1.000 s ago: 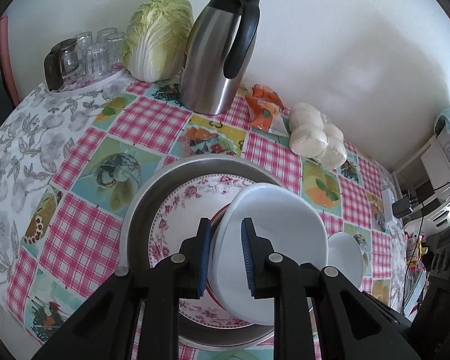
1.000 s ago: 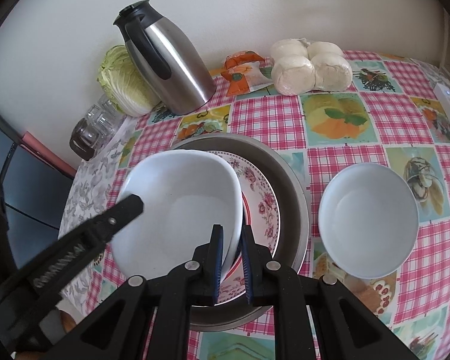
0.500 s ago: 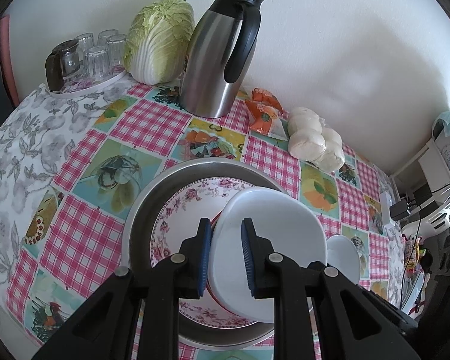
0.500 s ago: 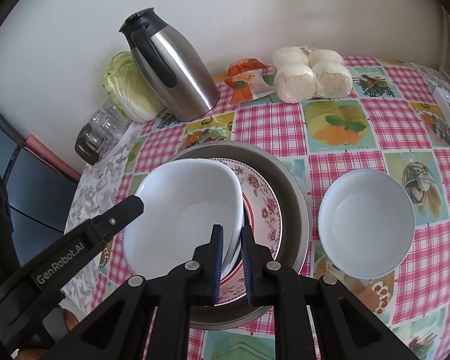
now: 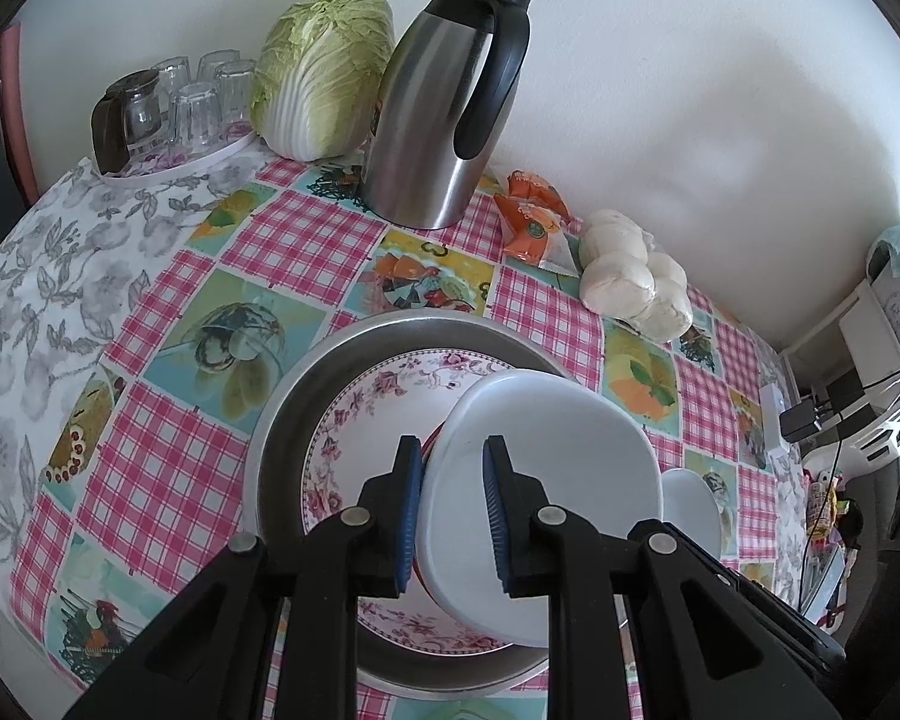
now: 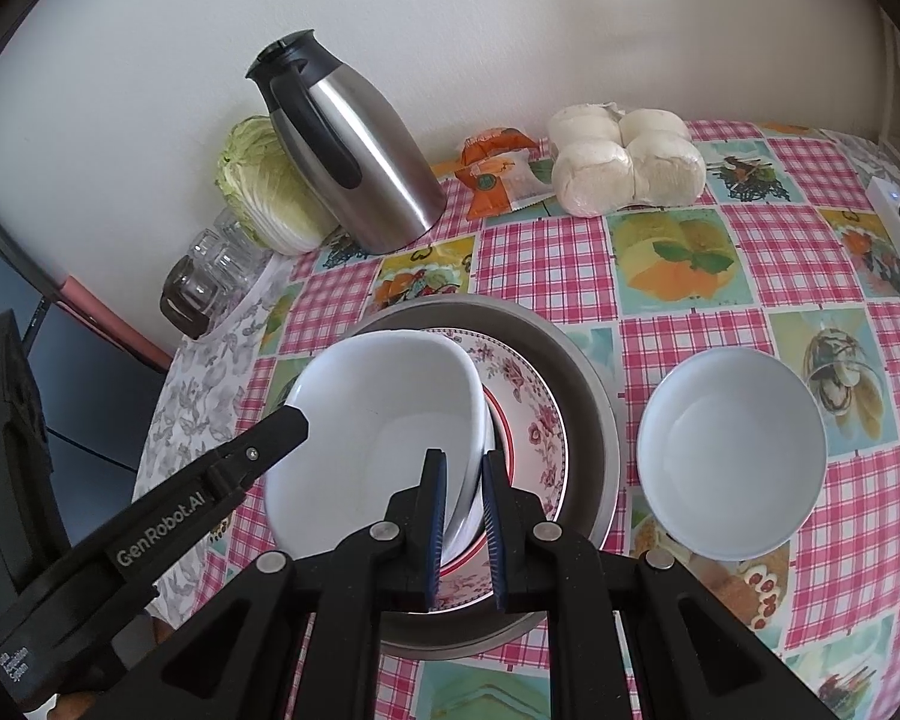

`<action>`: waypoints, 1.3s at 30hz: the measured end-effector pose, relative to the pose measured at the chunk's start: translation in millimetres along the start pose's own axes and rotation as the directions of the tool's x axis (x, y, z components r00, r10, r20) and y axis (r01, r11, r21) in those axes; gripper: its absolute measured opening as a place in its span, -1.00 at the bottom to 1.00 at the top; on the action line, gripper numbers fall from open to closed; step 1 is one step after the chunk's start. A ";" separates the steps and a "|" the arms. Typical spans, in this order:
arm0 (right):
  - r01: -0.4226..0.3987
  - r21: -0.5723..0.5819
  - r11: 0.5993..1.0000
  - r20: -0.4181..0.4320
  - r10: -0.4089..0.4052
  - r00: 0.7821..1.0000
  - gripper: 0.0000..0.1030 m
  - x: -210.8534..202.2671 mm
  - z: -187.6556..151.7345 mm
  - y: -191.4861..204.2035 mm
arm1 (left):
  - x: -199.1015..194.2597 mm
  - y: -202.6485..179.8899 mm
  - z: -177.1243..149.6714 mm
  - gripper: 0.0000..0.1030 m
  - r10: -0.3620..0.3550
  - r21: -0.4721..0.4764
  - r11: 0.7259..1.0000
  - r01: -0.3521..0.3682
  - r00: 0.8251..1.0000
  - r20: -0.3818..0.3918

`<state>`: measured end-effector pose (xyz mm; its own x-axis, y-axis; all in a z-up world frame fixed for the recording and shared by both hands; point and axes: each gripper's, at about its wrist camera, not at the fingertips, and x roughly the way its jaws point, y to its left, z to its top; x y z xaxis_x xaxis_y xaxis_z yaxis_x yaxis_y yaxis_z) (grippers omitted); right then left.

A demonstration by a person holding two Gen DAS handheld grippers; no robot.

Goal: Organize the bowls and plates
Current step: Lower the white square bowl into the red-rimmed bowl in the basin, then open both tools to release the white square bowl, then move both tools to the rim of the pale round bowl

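Two handheld grippers grip one white bowl (image 6: 384, 420) from opposite sides above a checked tablecloth (image 6: 546, 264). In the right wrist view, the right gripper (image 6: 463, 510) sits nearest the lens at 6 o'clock, its blue-padded jaws closed down to a narrow gap on the bowl's right-hand rim; the left gripper (image 6: 288, 420) reaches in from 8 o'clock, its black finger against the bowl's opposite edge. In the left wrist view, the left gripper (image 5: 450, 504) is likewise nearly closed, its jaws pinching the bowl's (image 5: 546, 480) rim and wall. The bowl hangs tilted over a floral-rimmed plate (image 6: 531, 420), with a red-rimmed dish (image 6: 506, 426) showing between bowl and plate; whether the bowl touches them cannot be told. The plate lies inside a round metal pan (image 6: 588, 396) at the middle of the table. A second white bowl (image 6: 732, 456) stands upright on the cloth at 3 o'clock, just beside the pan and apart from it. Farther back, near the wall, a steel thermal jug (image 6: 360, 162) stands at 11 o'clock, a cabbage (image 6: 264, 186) and upturned glasses (image 6: 210, 270) to its left, an orange packet (image 6: 492, 168) and a bag of white buns (image 6: 624, 162) at 1 o'clock.
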<state>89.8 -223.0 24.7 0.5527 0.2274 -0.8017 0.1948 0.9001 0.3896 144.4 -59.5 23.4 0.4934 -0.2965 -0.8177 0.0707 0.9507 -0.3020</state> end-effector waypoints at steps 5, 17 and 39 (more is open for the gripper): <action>-0.002 0.006 1.000 0.024 0.002 1.000 -0.71 -9.0 1.9 -1.8 | -6.2 -0.5 1.9 -0.53 0.023 0.004 1.000 -0.023 1.000 0.022; 0.051 0.032 0.998 0.056 -0.053 0.997 0.26 -17.4 6.0 -9.5 | -17.2 2.7 5.6 0.37 0.082 -0.005 0.997 -0.082 0.995 0.060; 0.134 0.001 0.991 0.123 -0.133 0.983 0.98 -29.5 7.6 -10.9 | -37.6 34.8 9.6 0.83 0.271 -0.159 0.956 -0.247 0.951 0.151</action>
<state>77.6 -242.3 47.6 0.6176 0.0585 -0.7843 0.2678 0.9220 0.2796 136.6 -14.4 48.3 0.6193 -0.0109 -0.7851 -0.1920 0.9674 -0.1649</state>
